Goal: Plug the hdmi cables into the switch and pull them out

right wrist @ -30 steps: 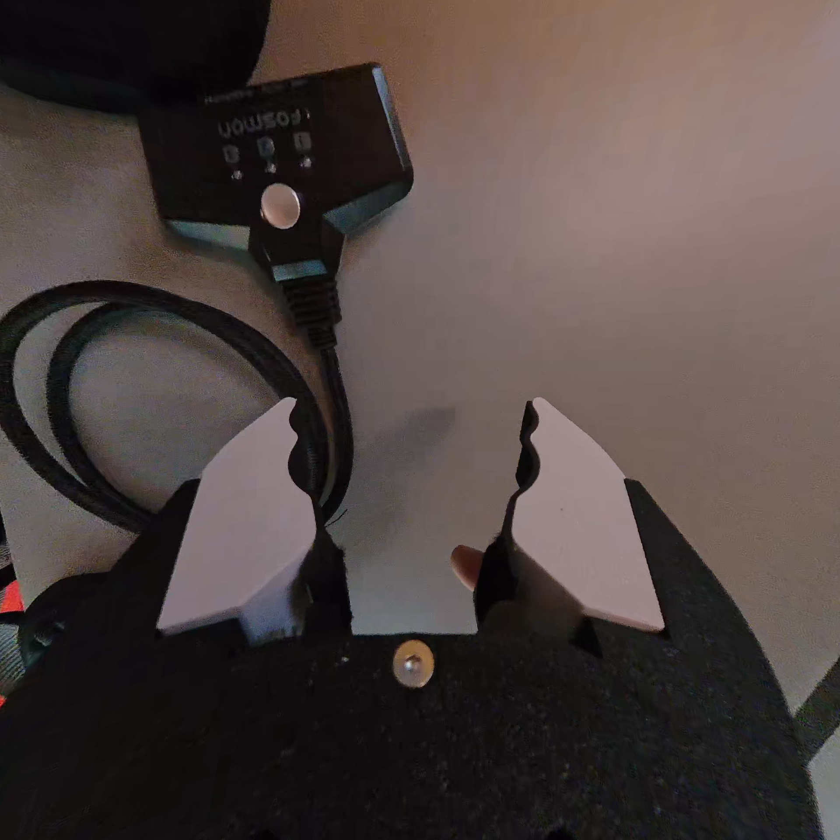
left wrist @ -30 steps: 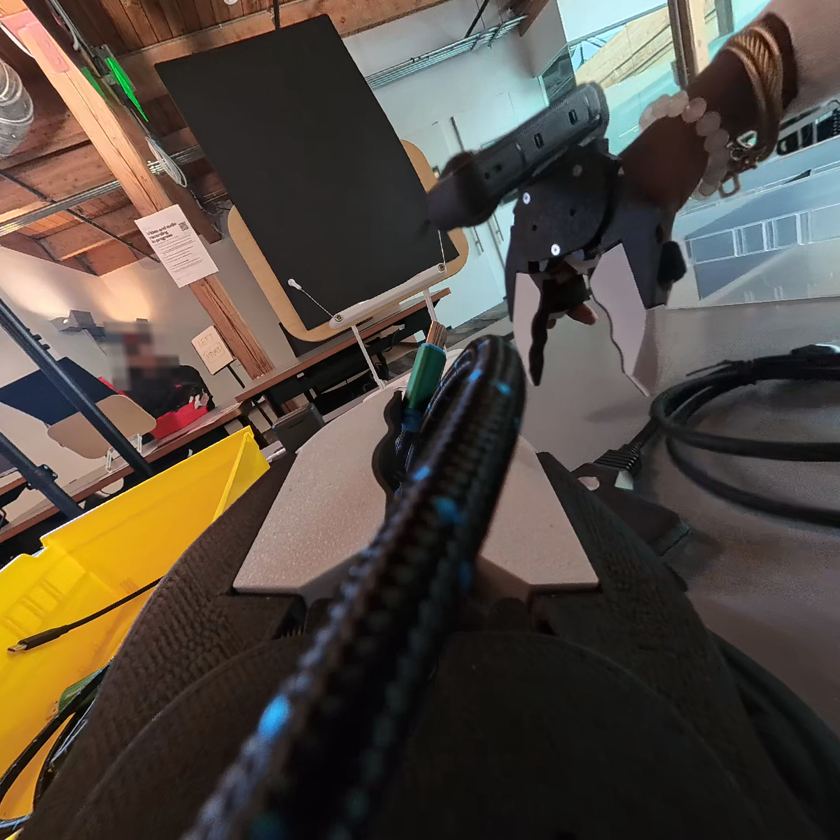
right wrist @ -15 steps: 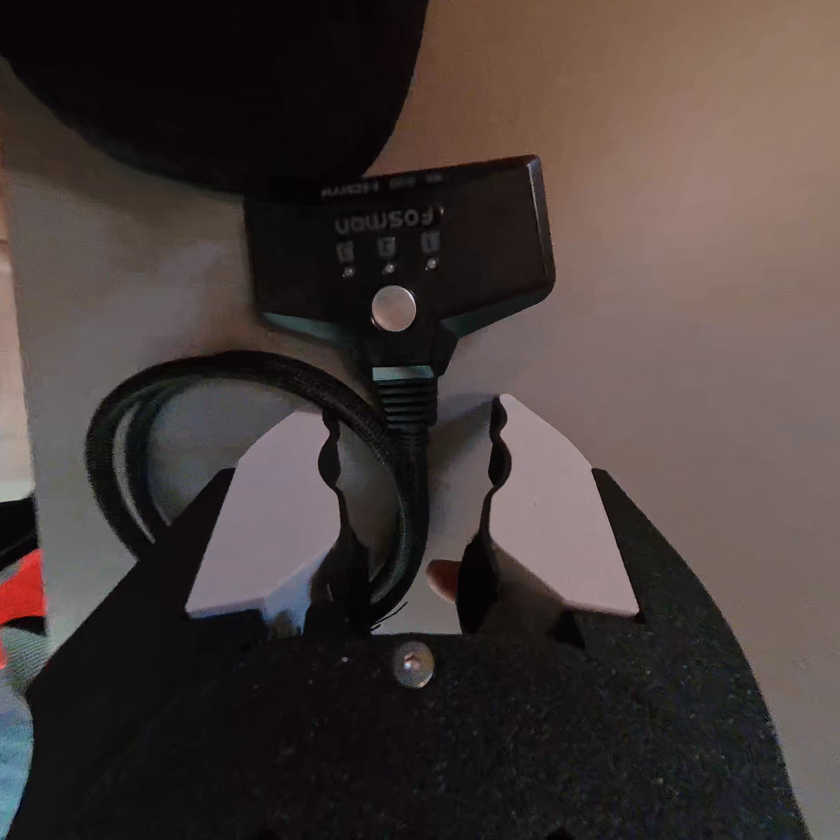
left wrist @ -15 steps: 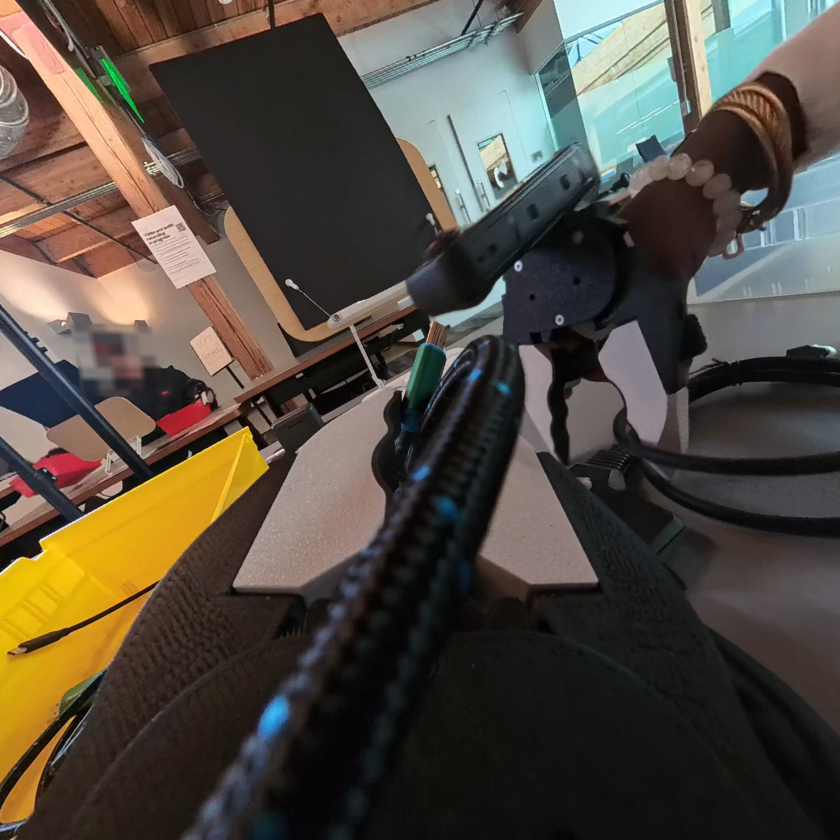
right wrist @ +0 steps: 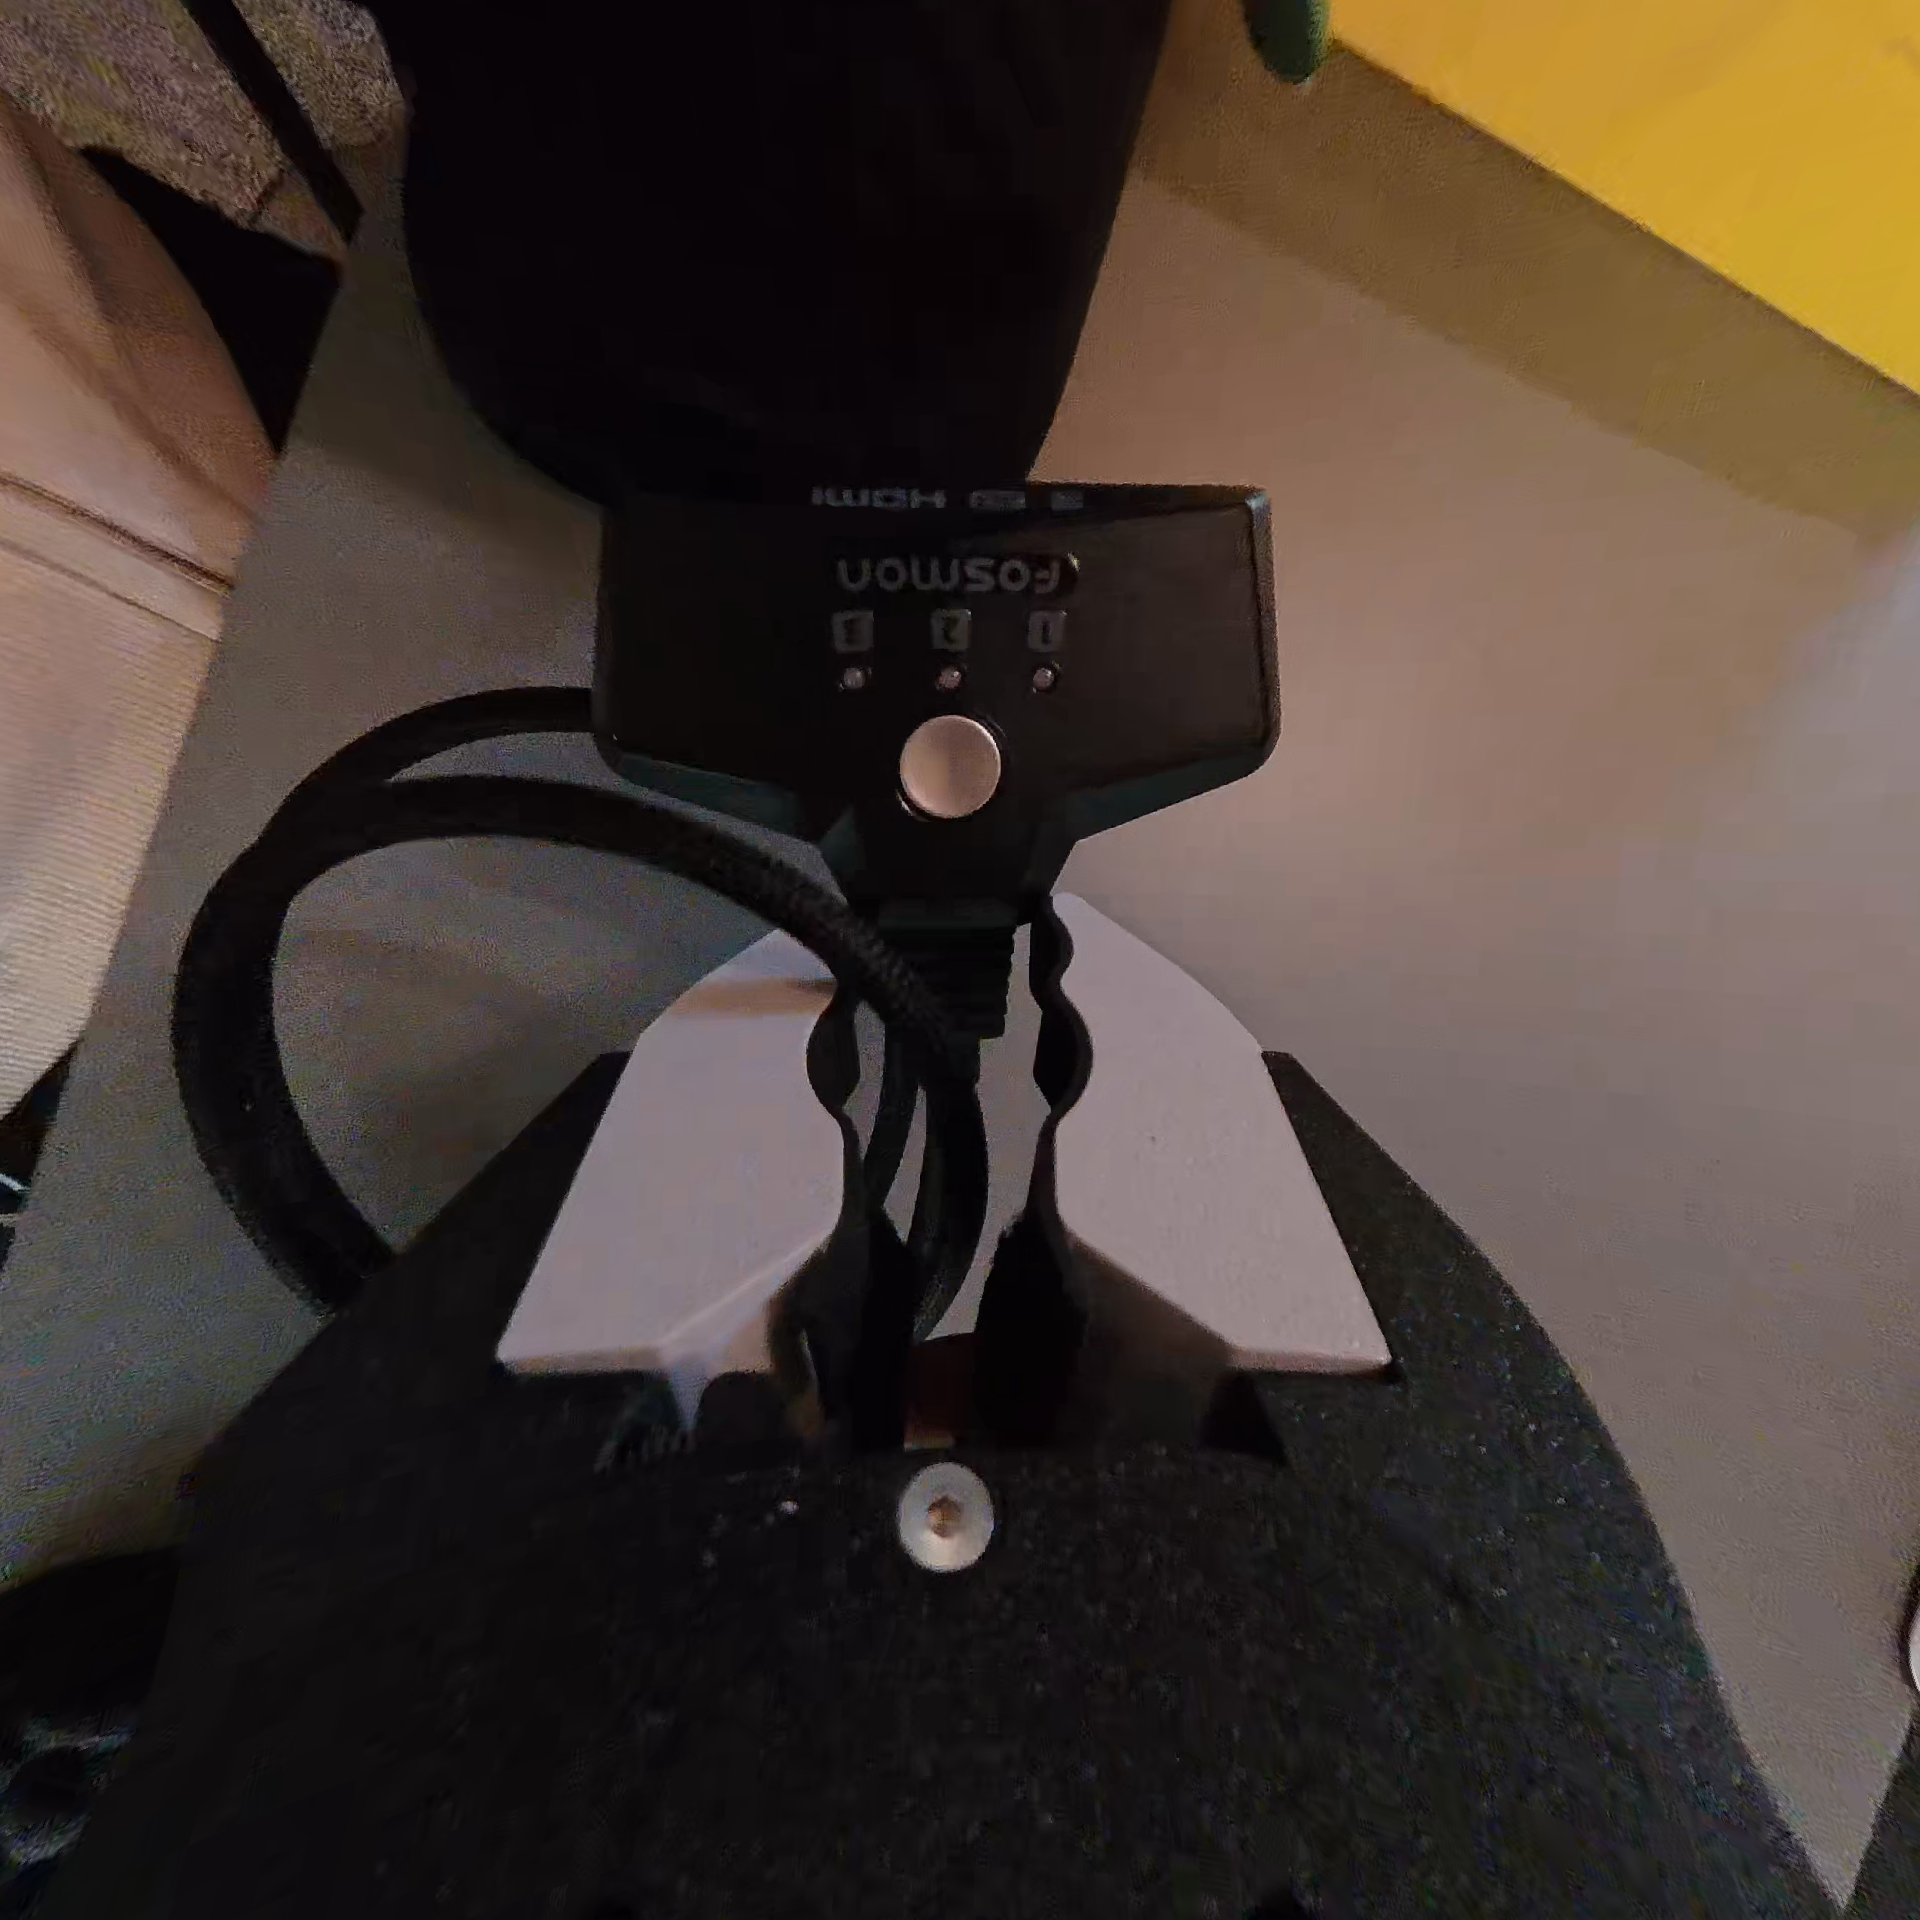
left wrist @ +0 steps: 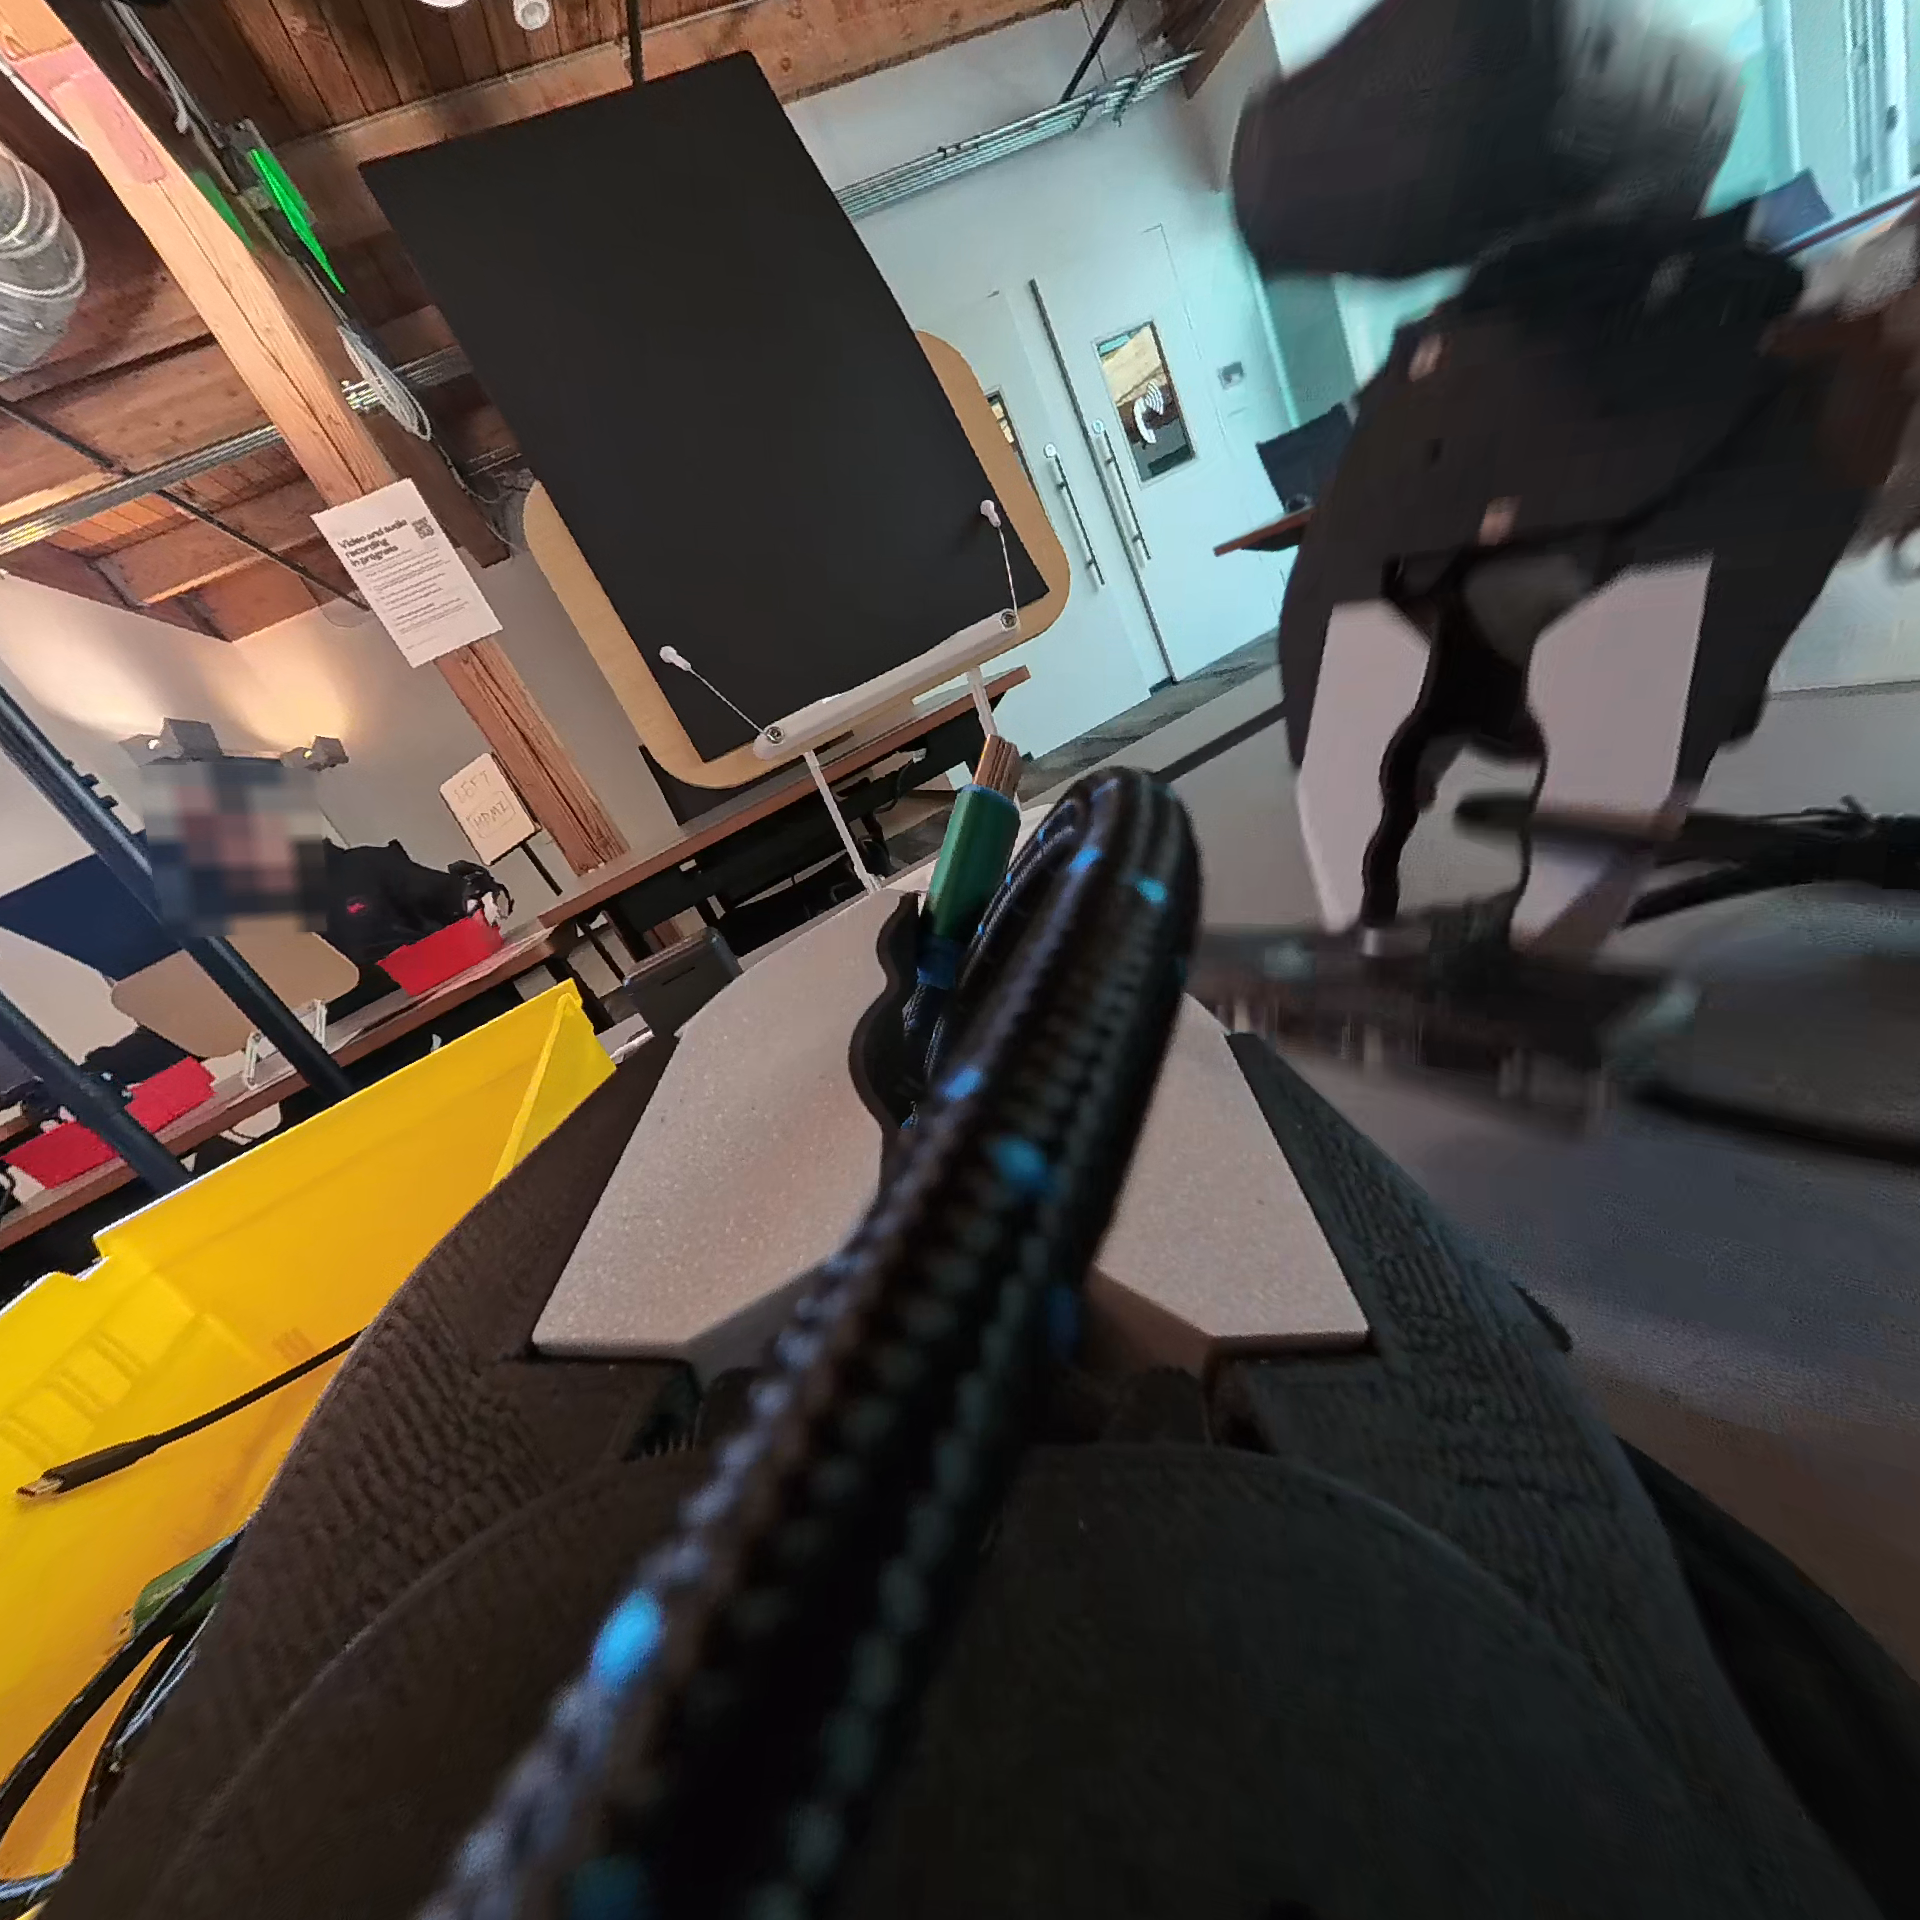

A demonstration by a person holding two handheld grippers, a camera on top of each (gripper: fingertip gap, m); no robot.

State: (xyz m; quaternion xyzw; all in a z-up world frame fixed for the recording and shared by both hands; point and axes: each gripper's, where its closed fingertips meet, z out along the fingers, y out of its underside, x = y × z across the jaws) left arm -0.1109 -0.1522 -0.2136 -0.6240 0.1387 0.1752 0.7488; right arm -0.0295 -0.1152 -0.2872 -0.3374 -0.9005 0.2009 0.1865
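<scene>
My left gripper (left wrist: 1029, 935) is shut on a black and blue braided HDMI cable (left wrist: 935, 1299). Its green plug (left wrist: 971, 852) sticks up past the fingertips. The black switch (right wrist: 935, 644) with a silver button lies on the grey table, right in front of my right gripper (right wrist: 935, 935). That gripper's jaws are closed on the ribbed neck of the switch's own black cable (right wrist: 239, 987), which loops to the left. In the left wrist view the right gripper (left wrist: 1475, 914) and the switch (left wrist: 1403, 997) are blurred, just right of the plug. The switch's ports are hidden.
A yellow bin (left wrist: 260, 1299) holding thin black cables stands left of the left gripper, and its edge shows in the right wrist view (right wrist: 1662, 156). The left gripper's dark body (right wrist: 727, 260) is just beyond the switch. Tables, a black board and a seated person are far behind.
My right gripper has come down over the switch's cable neck and closed on it. The switch now sits nearer the left gripper. The left gripper still holds its cable.
</scene>
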